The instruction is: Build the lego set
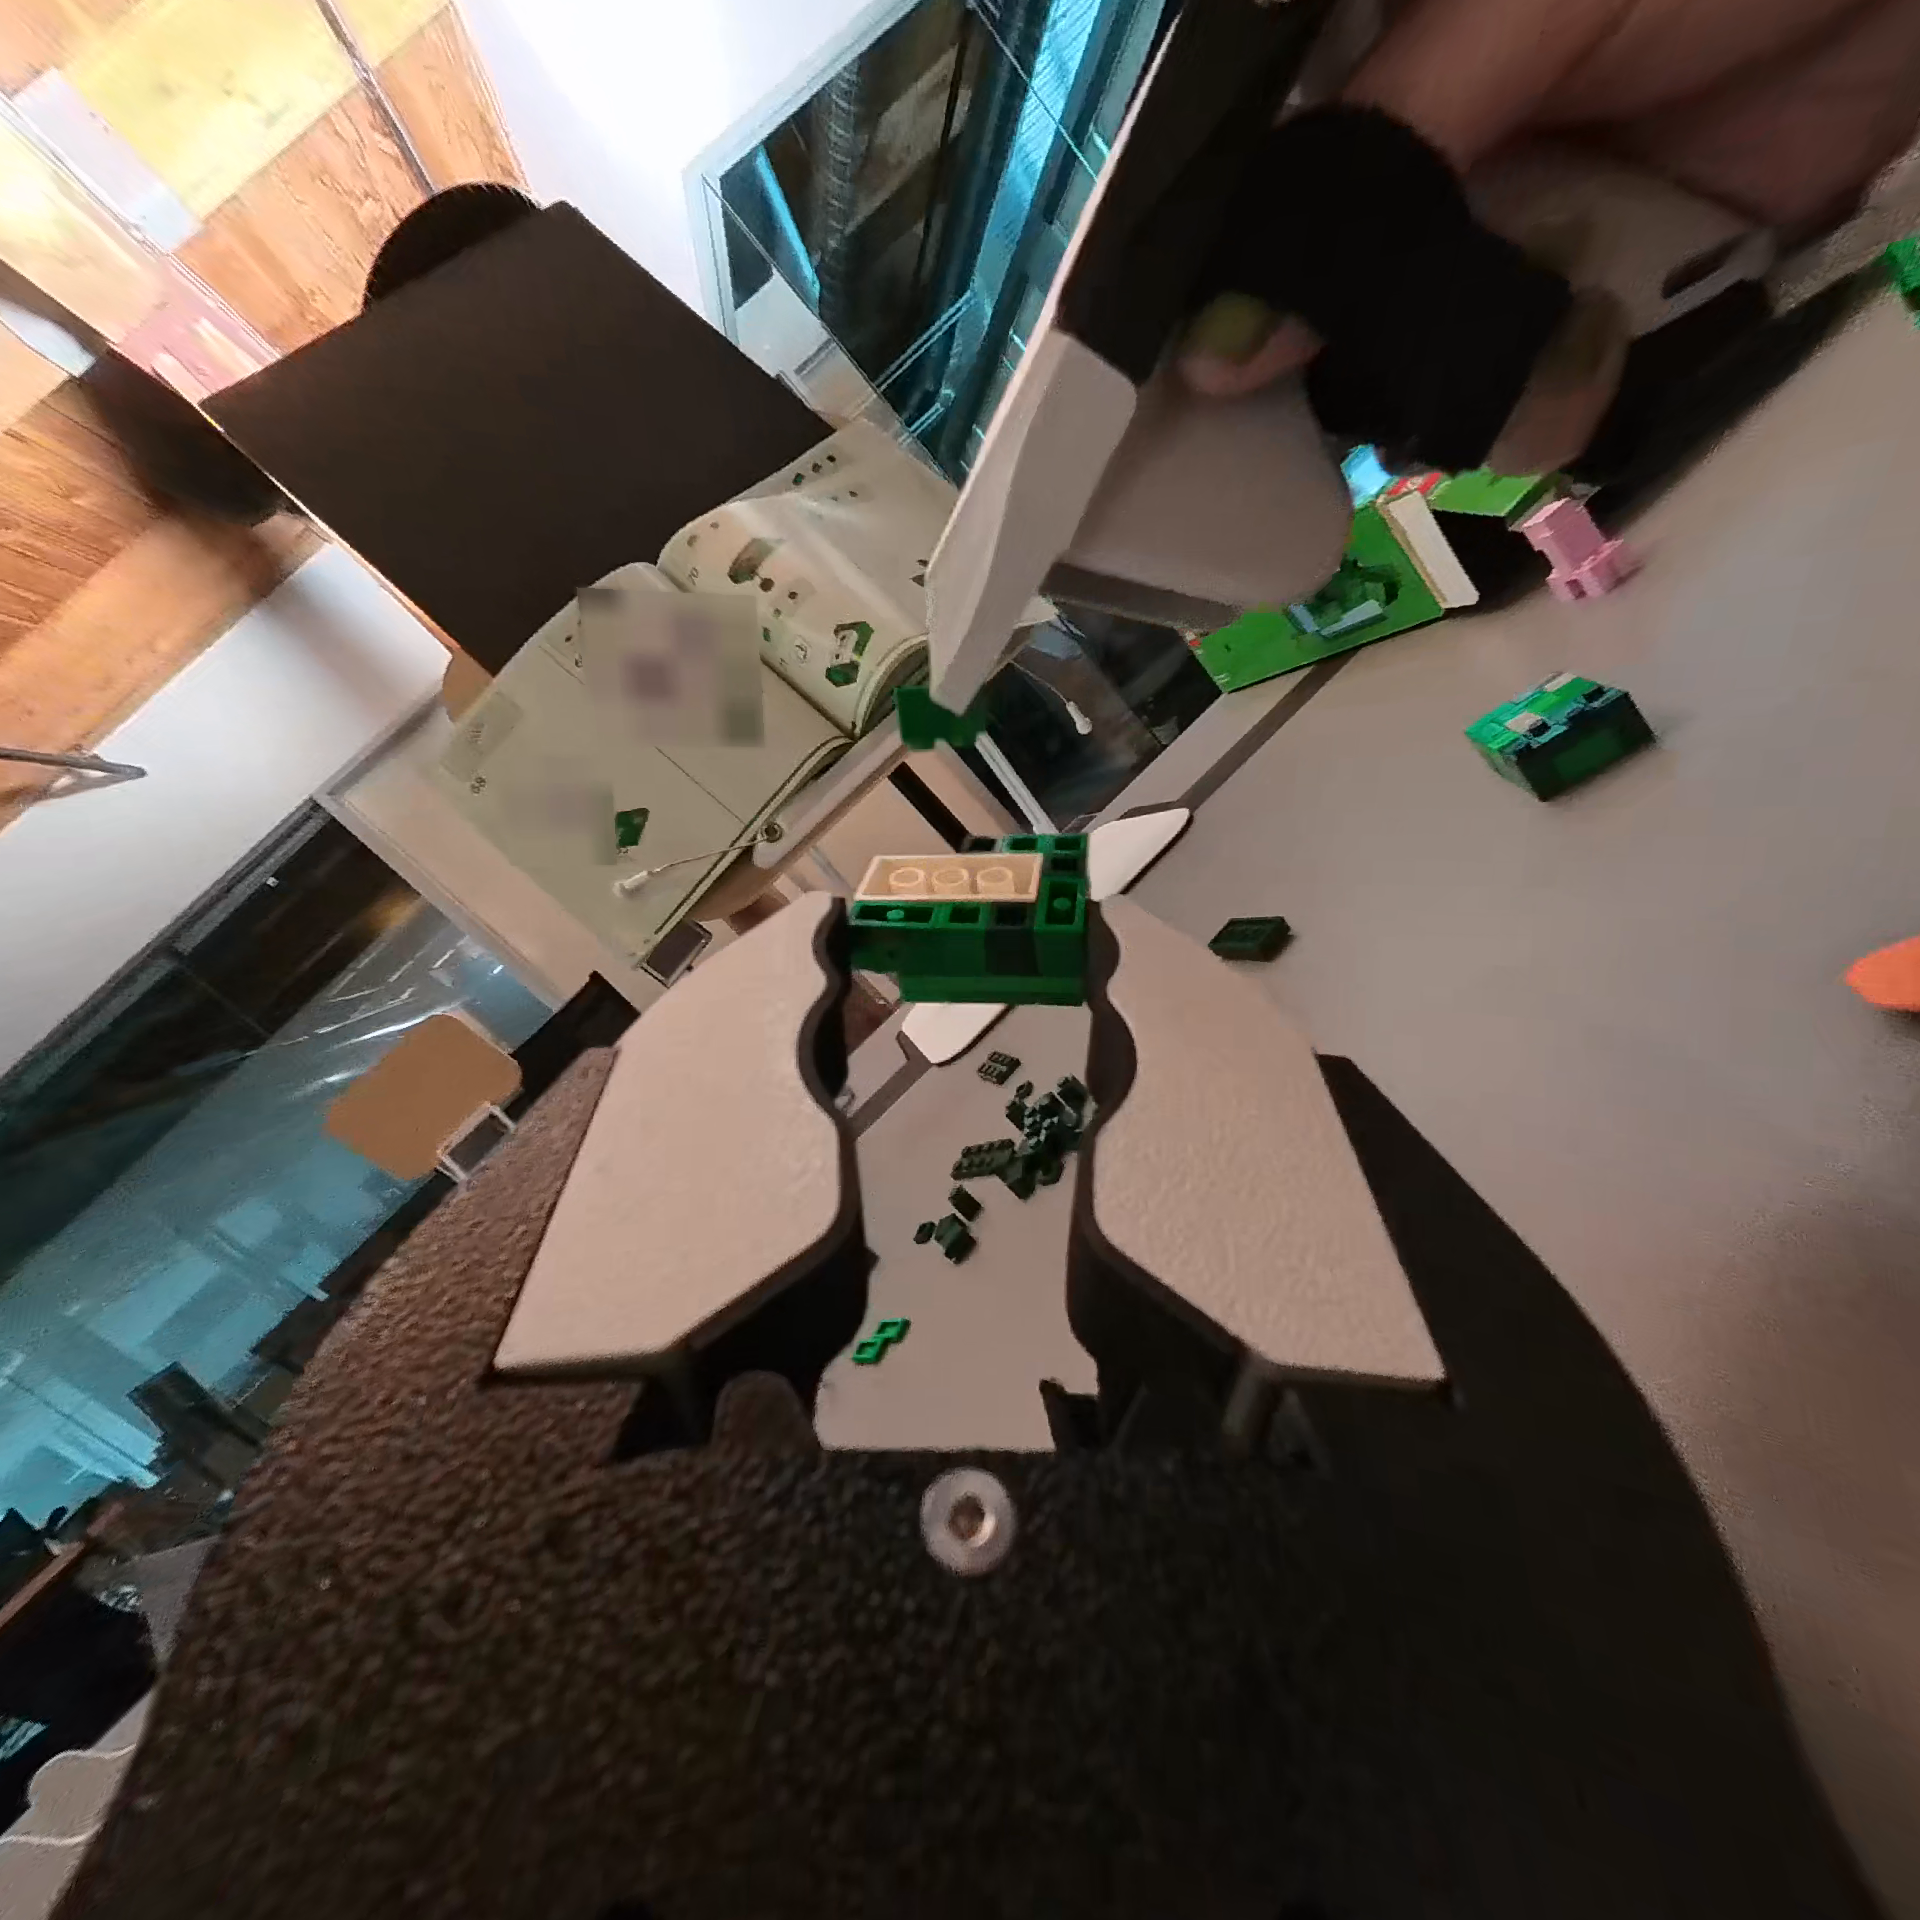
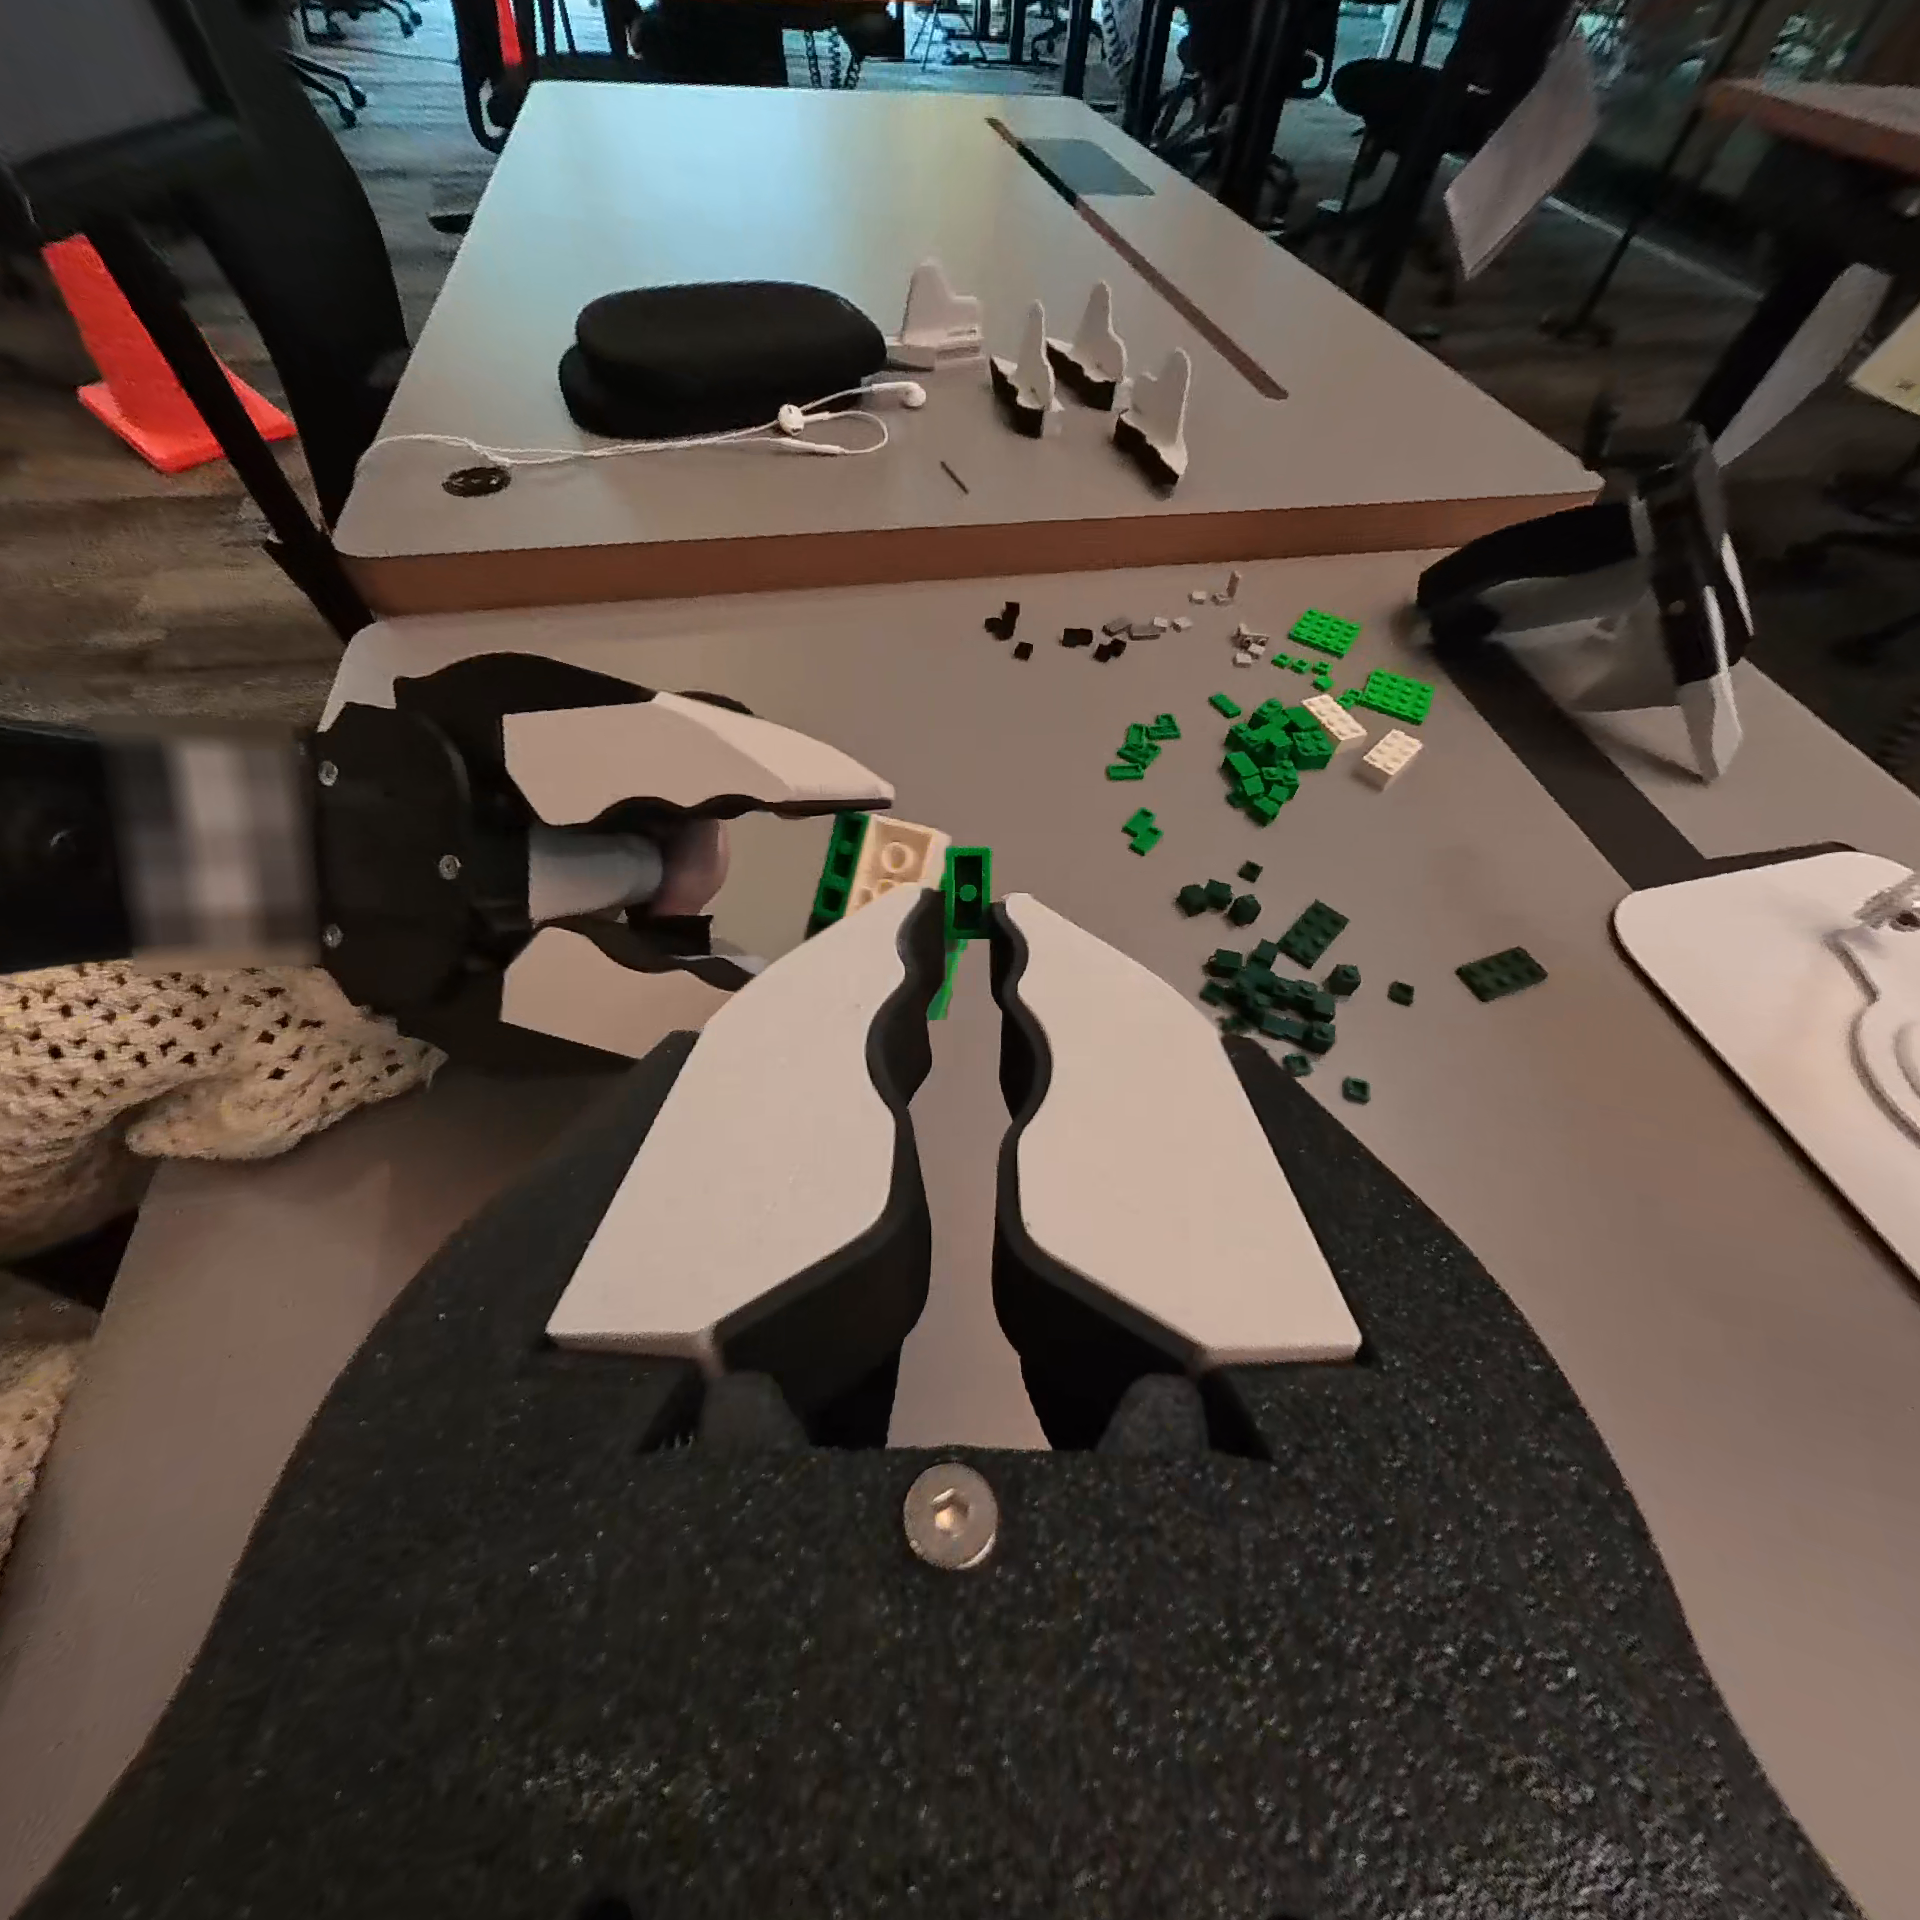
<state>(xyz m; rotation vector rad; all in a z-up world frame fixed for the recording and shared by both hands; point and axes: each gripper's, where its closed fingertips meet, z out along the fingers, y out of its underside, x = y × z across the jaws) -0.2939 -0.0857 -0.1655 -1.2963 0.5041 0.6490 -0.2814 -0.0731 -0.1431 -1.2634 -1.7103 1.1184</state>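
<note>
My left gripper [image 1: 971, 940] is shut on a green brick assembly [image 1: 977, 935] with a white plate [image 1: 948, 879] on it, held above the grey table. In the right wrist view the left gripper [image 2: 883, 831] comes in from the left with the assembly [image 2: 873, 868] in its tips. My right gripper [image 2: 964, 906] is shut on a small green brick [image 2: 968, 891], right beside the assembly. In the left wrist view the right gripper [image 1: 951, 696] hangs above the assembly with the small green brick [image 1: 930, 719] at its tips, a short gap away.
Loose bright green bricks [image 2: 1268, 758], dark green bricks [image 2: 1278, 997] and white bricks [image 2: 1390, 753] lie on the table [image 2: 1039, 707]. An open instruction booklet [image 1: 790, 582], a green baseplate build [image 1: 1330, 613], a pink figure [image 1: 1579, 551], a green block build [image 1: 1558, 732] and a white tray [image 2: 1766, 997] are around. My two grippers' fingertips are within a few centimetres of each other.
</note>
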